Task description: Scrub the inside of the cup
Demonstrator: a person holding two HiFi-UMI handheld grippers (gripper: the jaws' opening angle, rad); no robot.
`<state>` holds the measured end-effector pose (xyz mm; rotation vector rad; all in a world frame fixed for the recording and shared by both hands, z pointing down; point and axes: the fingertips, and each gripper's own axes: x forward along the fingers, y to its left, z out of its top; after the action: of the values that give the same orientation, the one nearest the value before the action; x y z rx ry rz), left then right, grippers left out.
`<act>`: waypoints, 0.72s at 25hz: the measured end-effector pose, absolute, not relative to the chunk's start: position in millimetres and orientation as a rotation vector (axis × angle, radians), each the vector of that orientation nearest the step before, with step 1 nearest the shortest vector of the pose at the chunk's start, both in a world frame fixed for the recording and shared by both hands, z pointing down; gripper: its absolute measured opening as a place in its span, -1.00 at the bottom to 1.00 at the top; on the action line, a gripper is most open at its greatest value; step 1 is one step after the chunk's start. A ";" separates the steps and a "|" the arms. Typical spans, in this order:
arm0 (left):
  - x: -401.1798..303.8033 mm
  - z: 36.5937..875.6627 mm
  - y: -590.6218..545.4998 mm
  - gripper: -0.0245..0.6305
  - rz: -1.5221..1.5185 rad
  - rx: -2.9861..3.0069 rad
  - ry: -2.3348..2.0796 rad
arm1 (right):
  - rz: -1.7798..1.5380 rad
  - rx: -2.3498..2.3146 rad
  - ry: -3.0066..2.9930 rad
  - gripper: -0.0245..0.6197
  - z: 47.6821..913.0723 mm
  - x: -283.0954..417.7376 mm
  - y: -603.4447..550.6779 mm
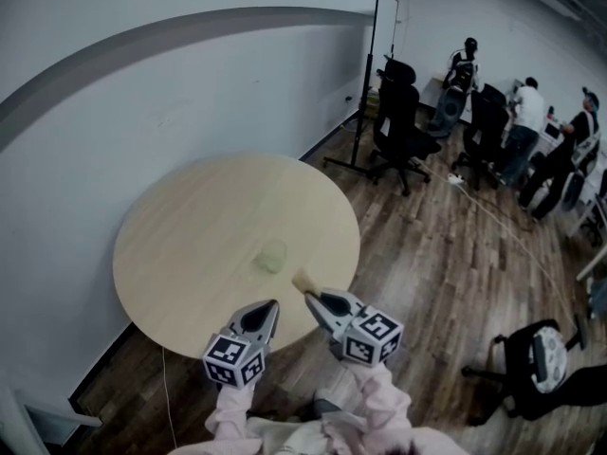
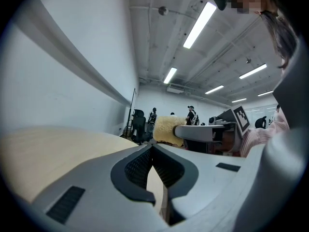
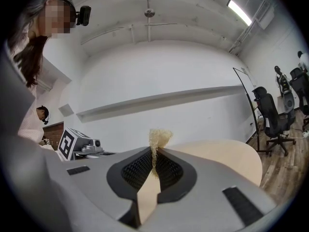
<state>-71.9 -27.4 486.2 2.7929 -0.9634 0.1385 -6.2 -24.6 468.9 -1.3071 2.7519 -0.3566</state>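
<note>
A small clear cup [image 1: 272, 255] stands upright on the round pale wooden table [image 1: 190, 226], towards its near edge. My right gripper [image 1: 308, 295] hovers just right of and nearer than the cup, shut on a yellowish sponge [image 1: 302, 282]. In the right gripper view the sponge [image 3: 158, 138] sticks up from between the closed jaws of the right gripper [image 3: 154, 151]. My left gripper [image 1: 268, 307] hangs over the table's near edge, shut with nothing in it. The left gripper view shows that gripper [image 2: 152, 144] closed, with the sponge [image 2: 169, 129] beyond. Neither gripper view shows the cup.
A white wall [image 1: 114, 93] curves behind the table. On the wooden floor to the right are black office chairs [image 1: 398, 121], a tall stand [image 1: 365, 83], a floor cable [image 1: 503, 226] and a chair [image 1: 541, 363] near me. Several people [image 1: 526, 126] are at desks far right.
</note>
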 end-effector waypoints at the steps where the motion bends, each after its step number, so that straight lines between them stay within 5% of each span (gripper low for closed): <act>1: -70.3 486.2 -31.7 -0.94 0.140 2.788 -0.976 | -0.357 -1.292 2.763 -0.84 468.7 -4.7 -29.5; 18: -48.7 486.7 -88.0 -0.94 0.116 2.675 -1.173 | -0.397 -1.081 2.921 -0.84 473.1 12.3 -93.2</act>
<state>-48.7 -88.0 486.7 2.6745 -1.1731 0.1156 12.3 -93.2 473.1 -1.0811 2.9214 -0.3965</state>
